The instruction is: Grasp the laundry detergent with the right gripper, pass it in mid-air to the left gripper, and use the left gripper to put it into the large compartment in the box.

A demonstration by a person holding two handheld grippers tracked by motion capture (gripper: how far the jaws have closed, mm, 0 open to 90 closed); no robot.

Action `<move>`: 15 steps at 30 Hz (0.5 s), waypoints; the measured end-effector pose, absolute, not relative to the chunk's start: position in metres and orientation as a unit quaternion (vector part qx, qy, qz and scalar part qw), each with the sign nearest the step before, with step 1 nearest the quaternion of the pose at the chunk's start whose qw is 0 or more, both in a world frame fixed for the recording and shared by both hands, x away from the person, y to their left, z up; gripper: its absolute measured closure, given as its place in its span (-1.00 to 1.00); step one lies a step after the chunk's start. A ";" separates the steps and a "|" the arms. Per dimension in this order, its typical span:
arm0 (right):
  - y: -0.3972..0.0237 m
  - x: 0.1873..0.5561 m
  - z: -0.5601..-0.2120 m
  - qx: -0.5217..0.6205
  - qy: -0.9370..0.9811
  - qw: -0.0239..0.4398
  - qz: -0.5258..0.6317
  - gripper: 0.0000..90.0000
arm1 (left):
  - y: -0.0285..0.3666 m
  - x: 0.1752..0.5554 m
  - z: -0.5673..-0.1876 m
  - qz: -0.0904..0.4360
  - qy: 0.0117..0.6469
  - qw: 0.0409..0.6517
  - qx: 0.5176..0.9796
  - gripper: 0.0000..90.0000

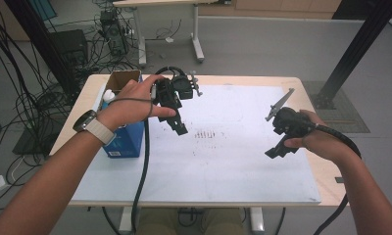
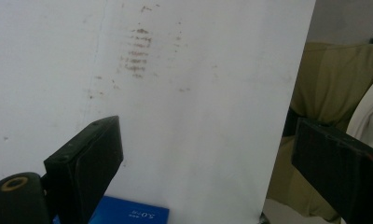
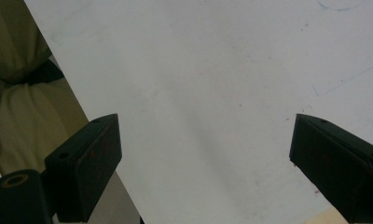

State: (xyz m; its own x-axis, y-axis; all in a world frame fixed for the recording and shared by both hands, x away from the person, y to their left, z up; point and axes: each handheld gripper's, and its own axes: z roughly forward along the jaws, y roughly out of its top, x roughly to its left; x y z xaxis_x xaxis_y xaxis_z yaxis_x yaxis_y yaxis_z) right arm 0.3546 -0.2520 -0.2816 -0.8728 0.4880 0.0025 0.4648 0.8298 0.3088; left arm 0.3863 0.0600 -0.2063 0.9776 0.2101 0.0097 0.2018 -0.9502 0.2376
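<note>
The white sheet [image 1: 243,161] covers your table [image 1: 302,83]. The blue box [image 1: 128,137] stands upright at its left edge, long axis vertical, beside your left gripper [image 1: 177,125]. Both grippers' jaws are spread wide, empty; right gripper [image 1: 277,149] hovers well apart.

A wooden table [image 1: 306,90] carries a white sheet [image 1: 233,166] and a blue box [image 1: 128,139].

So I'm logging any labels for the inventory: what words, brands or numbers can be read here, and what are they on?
"50 ..." followed by blurred letters, seen upside down: white print on the blue box, low in the left gripper view between that gripper's open jaws.
White print on the blue box's side in the high view: too small to read.
Brownish rows of marks on the white sheet: smudges, not legible text.
Nothing else readable.
</note>
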 end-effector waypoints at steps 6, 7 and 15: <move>-0.250 0.356 -0.281 0.247 0.956 0.038 0.152 -0.80 | 0.061 0.387 -0.209 0.018 0.107 0.117 0.987 -0.79; -0.249 0.356 -0.282 0.246 0.956 0.038 0.153 -0.80 | 0.061 0.387 -0.209 0.017 0.107 0.117 0.987 -0.79; -0.247 0.357 -0.283 0.243 0.957 0.036 0.152 -0.80 | 0.060 0.387 -0.209 0.018 0.108 0.121 0.987 -0.79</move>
